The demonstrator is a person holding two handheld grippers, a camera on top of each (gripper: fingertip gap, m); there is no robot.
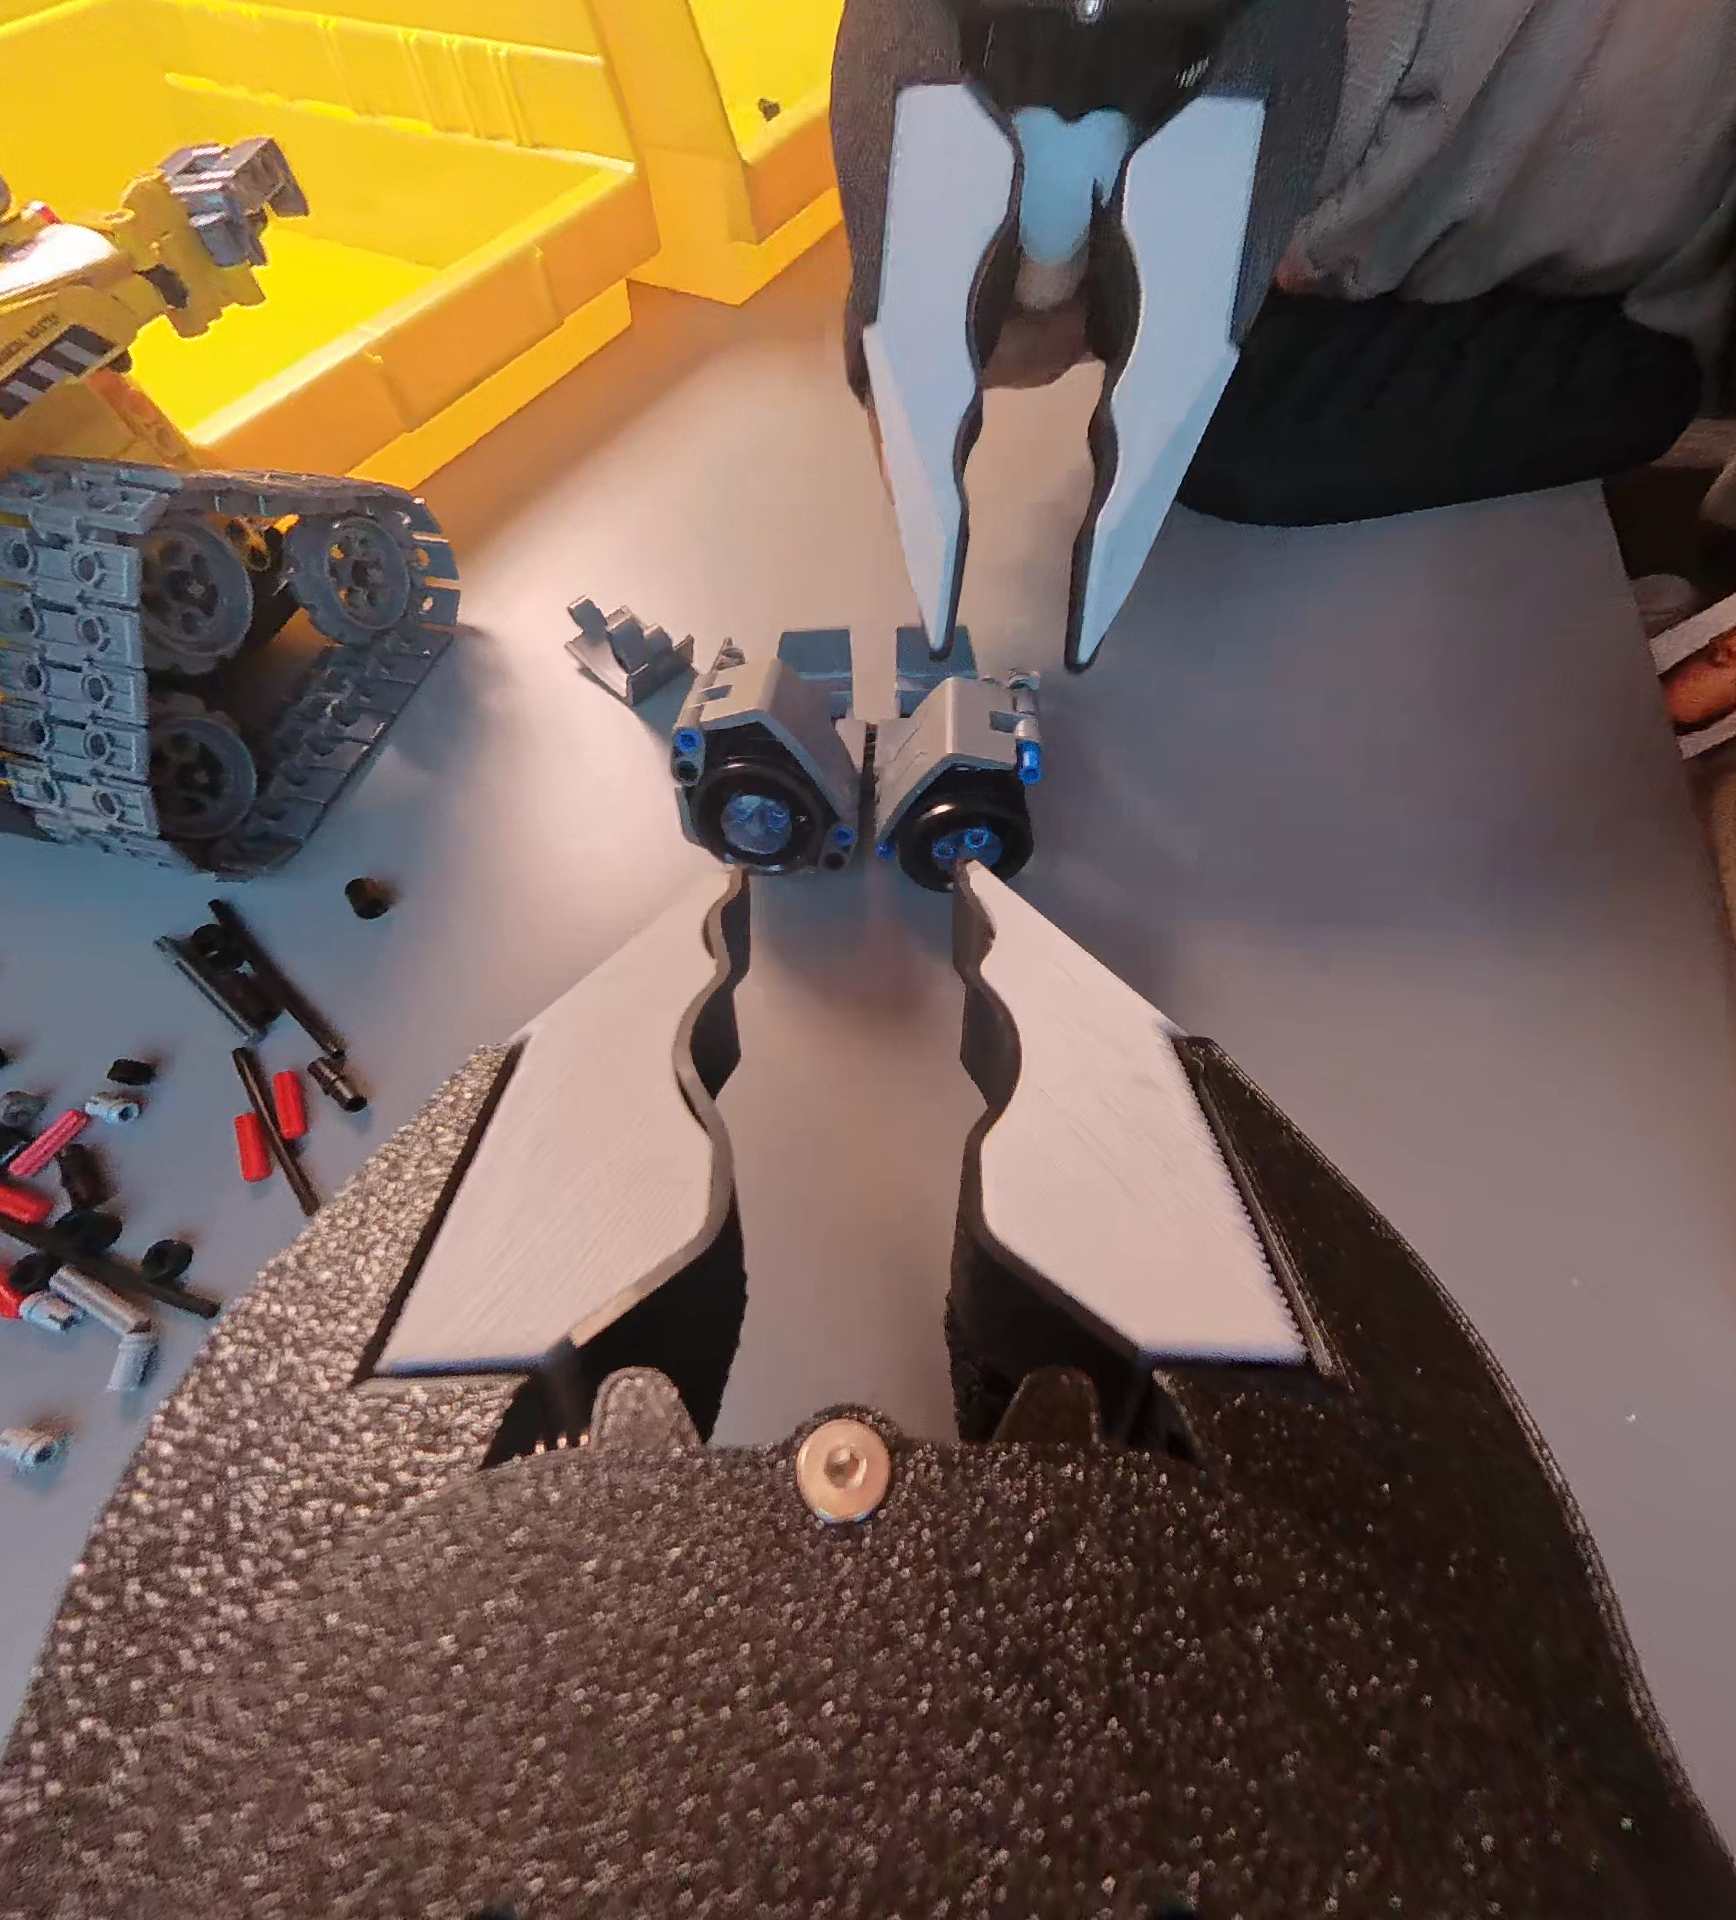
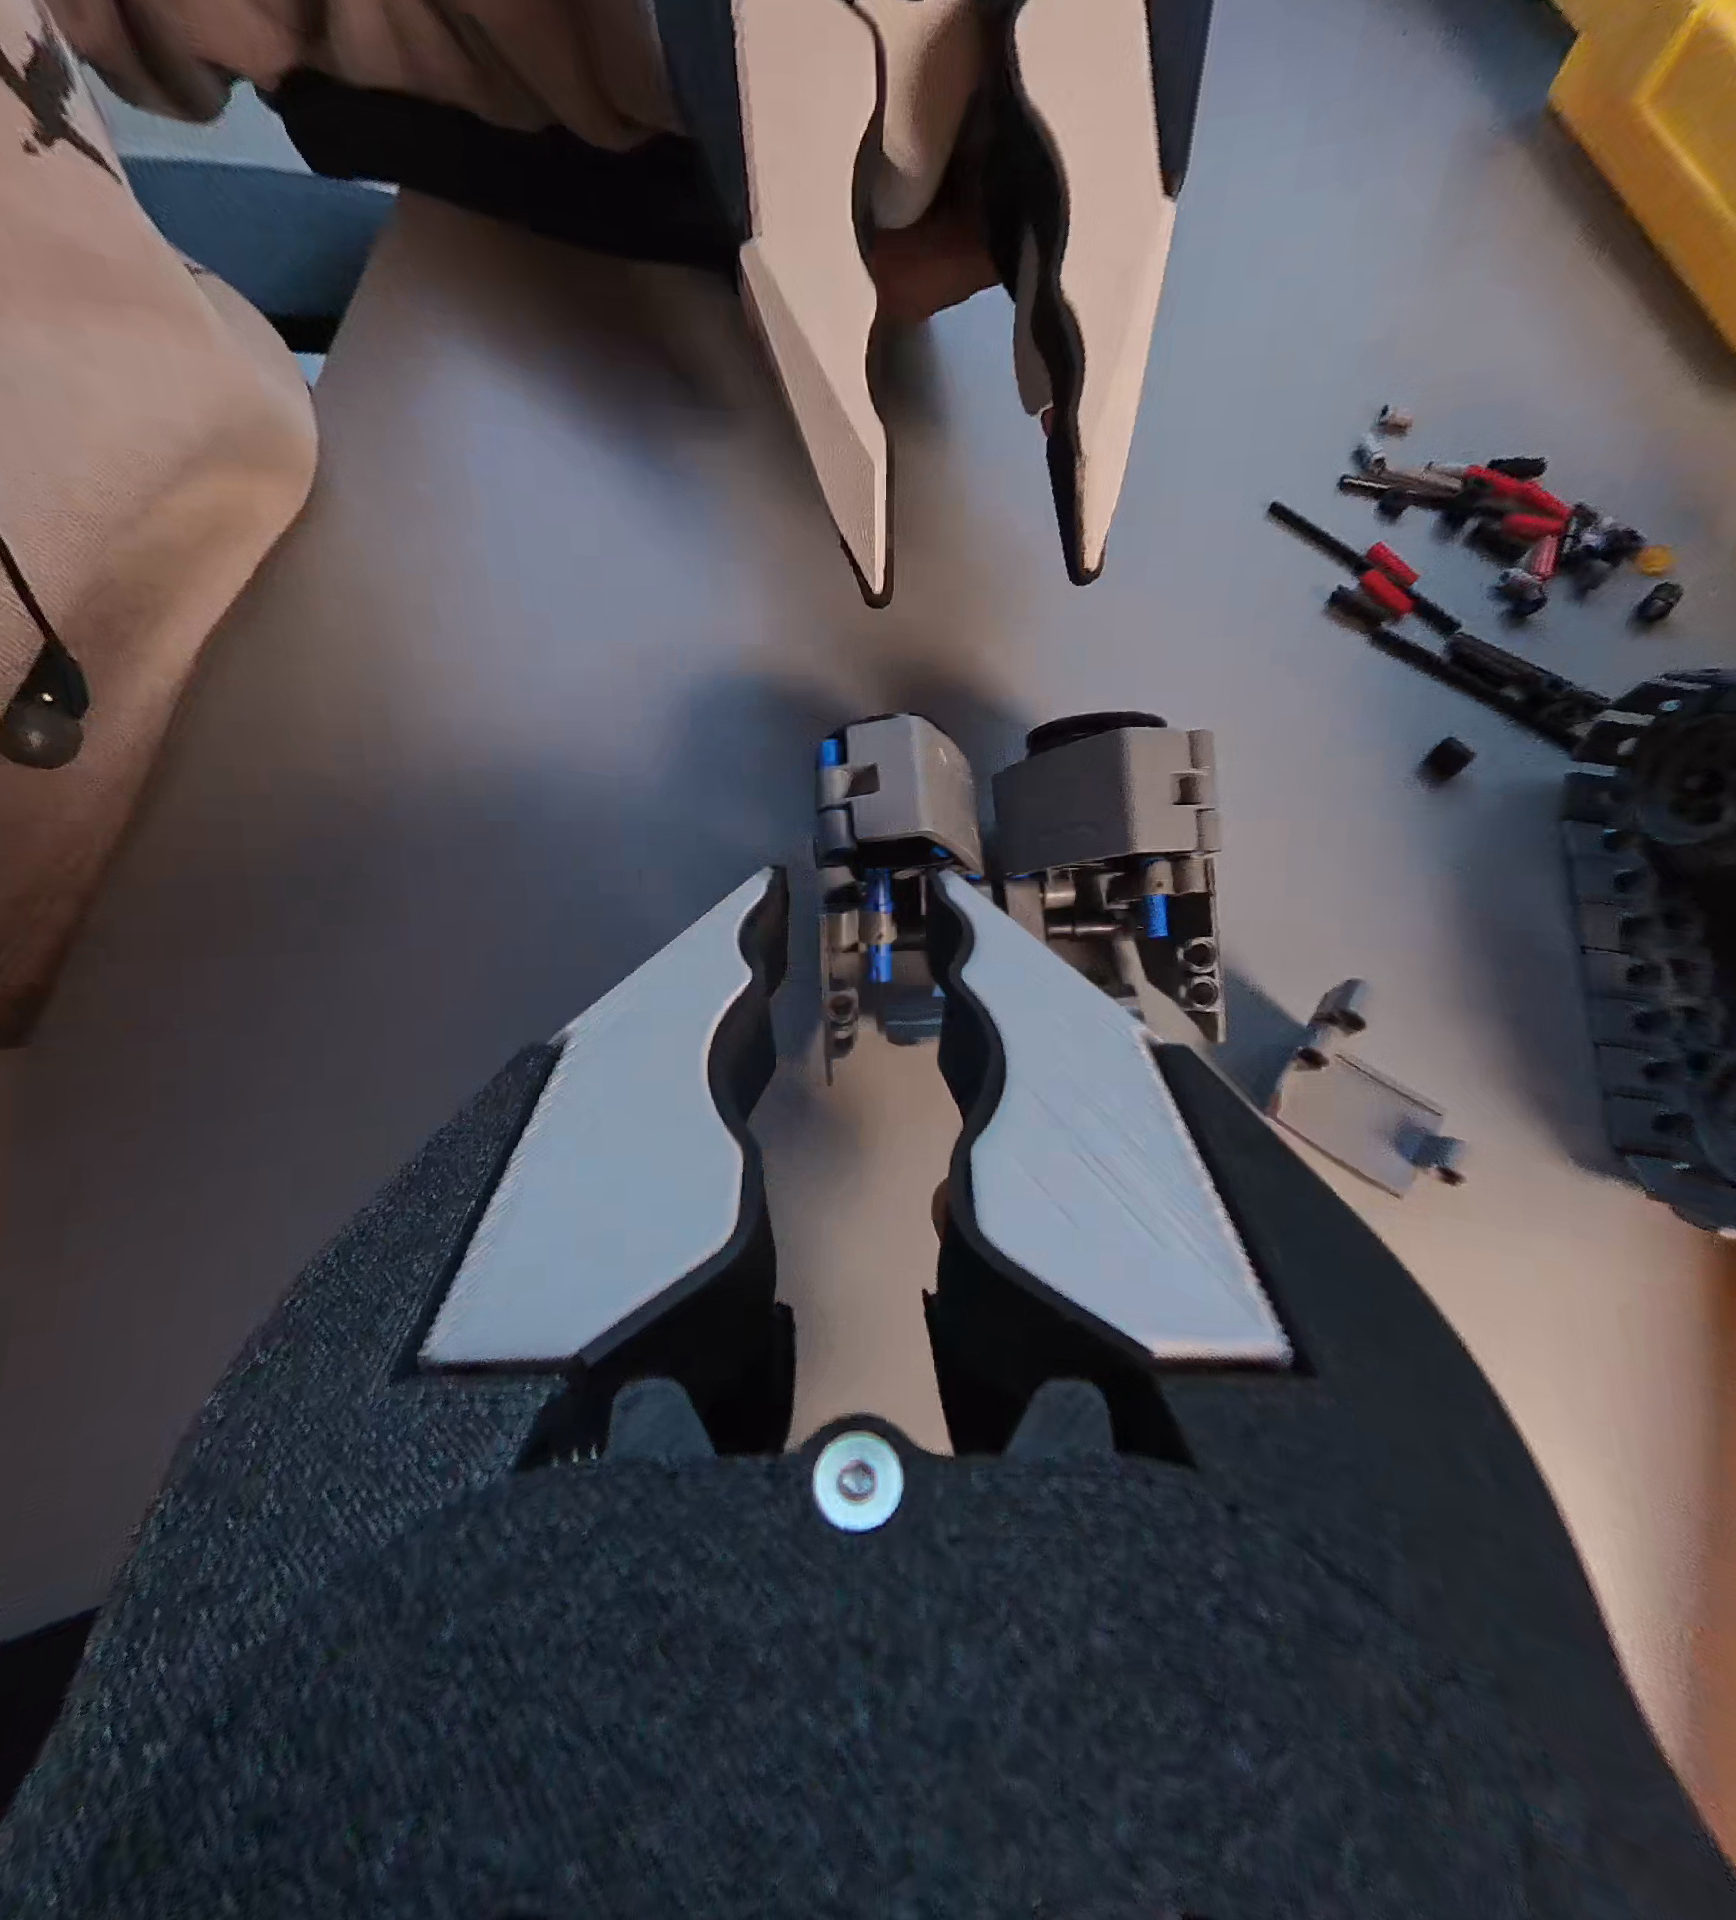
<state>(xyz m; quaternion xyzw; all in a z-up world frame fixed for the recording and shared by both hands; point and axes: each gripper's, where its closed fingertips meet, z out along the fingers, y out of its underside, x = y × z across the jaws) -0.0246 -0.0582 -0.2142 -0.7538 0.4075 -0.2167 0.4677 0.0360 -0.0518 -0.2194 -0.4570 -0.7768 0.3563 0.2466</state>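
Two grey brick-built modules with black round fronts and blue pins lie side by side on the grey table (image 1: 1259,831). My left gripper (image 1: 848,881) is open just in front of them. Its right fingertip (image 1: 959,875) touches or nearly touches the round front of the right-hand module (image 1: 957,769); the other module (image 1: 770,758) lies beside it. My right gripper (image 2: 859,883) is open, and its fingers straddle the rear of that same module (image 2: 895,800), with the second module (image 2: 1103,821) to its right. Each gripper shows opposite in the other's view: the right gripper (image 1: 1011,655) and the left gripper (image 2: 980,584).
A yellow tracked vehicle model (image 1: 116,644) lies at the left, with a yellow bin (image 1: 407,229) behind it. Loose red, black and grey small parts (image 1: 64,1195) are scattered near it. A flat grey panel piece (image 2: 1363,1101) lies by the modules. A person's clothing (image 1: 1518,208) is at the table's edge. Left tips to right tips: about 7 centimetres.
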